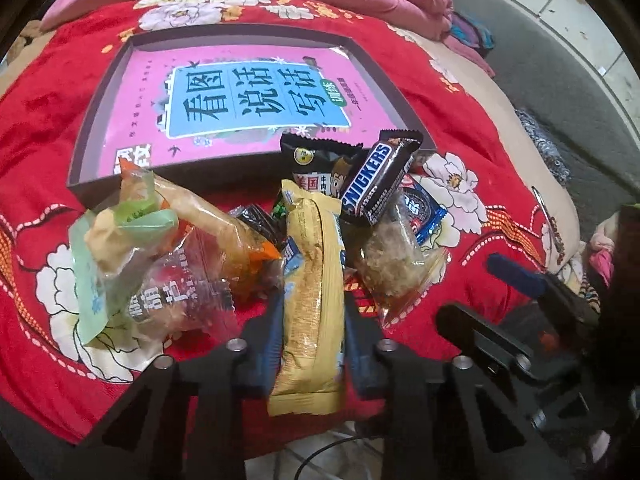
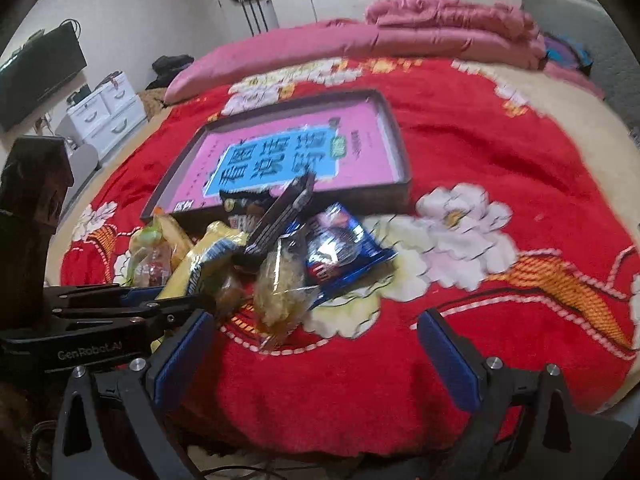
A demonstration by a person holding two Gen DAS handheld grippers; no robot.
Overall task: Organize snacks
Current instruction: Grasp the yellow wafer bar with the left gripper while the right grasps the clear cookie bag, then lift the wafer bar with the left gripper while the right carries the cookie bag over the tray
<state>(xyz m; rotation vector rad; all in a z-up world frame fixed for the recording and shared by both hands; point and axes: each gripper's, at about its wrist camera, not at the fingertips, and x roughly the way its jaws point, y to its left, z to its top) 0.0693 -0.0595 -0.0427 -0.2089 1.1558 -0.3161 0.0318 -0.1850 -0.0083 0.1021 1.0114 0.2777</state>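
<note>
Blanket (image 1: 460, 128): plush red cloth, matt, floral print. Tray (image 1: 96, 176): matt dark cardboard walls, glossy pink printed paper base. Yellow snack packet (image 1: 312, 280): crinkled plastic film, slight sheen. Snickers bar (image 1: 376, 180): glossy dark wrapper. Quilt (image 2: 440, 28): pink satin-like cloth.

The snack pile (image 1: 280, 240) lies on my blanket (image 1: 460, 128) just before the box (image 1: 100, 136); the Snickers bar (image 1: 380, 176) leans atop it, right of the wafer pack (image 1: 312, 300).

The snack pile (image 1: 280, 232) is crowding the bed (image 2: 500, 184) just before the shallow box (image 1: 96, 128), blocking its near wall. Right of the pile, open red blanket (image 2: 340, 380) is lying free, and the box floor is lying bare.
</note>
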